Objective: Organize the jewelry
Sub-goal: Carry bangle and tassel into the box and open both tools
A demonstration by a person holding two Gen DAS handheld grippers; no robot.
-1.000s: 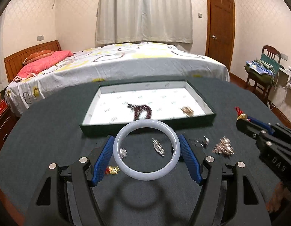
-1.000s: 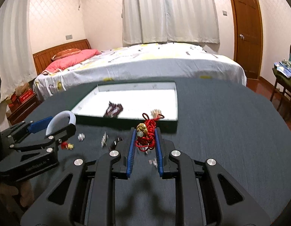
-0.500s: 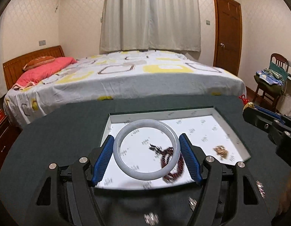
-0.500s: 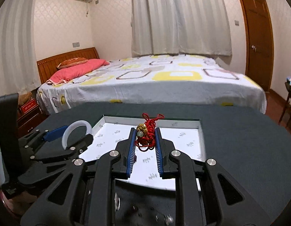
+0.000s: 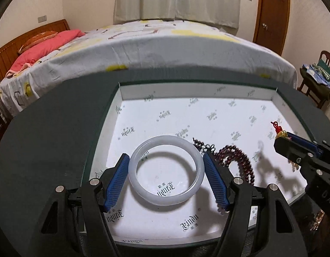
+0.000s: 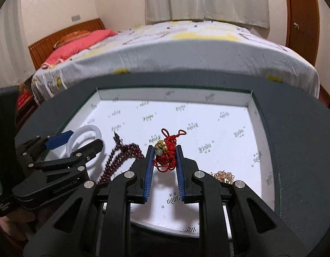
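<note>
My left gripper (image 5: pixel 166 163) is shut on a white jade bangle (image 5: pixel 143 190) and holds it over the left part of the white-lined tray (image 5: pixel 207 90). My right gripper (image 6: pixel 164 150) is shut on a red knotted cord charm with a gold bead (image 6: pixel 166 150), above the tray's middle (image 6: pixel 175 93). A dark red bead bracelet (image 5: pixel 235 156) lies in the tray between the grippers; it also shows in the right wrist view (image 6: pixel 122 156). A small gold piece (image 6: pixel 223 175) lies in the tray at the right.
The tray sits on a round dark green table (image 5: pixel 47 141). A bed (image 5: pixel 143 49) stands behind the table. A wooden door (image 5: pixel 271 10) and a chair with clothes (image 5: pixel 318 72) are at the right.
Both grippers have moved forward from the loose jewelry on the table to over the tray, and lower toward its floor. Each still holds its piece.
</note>
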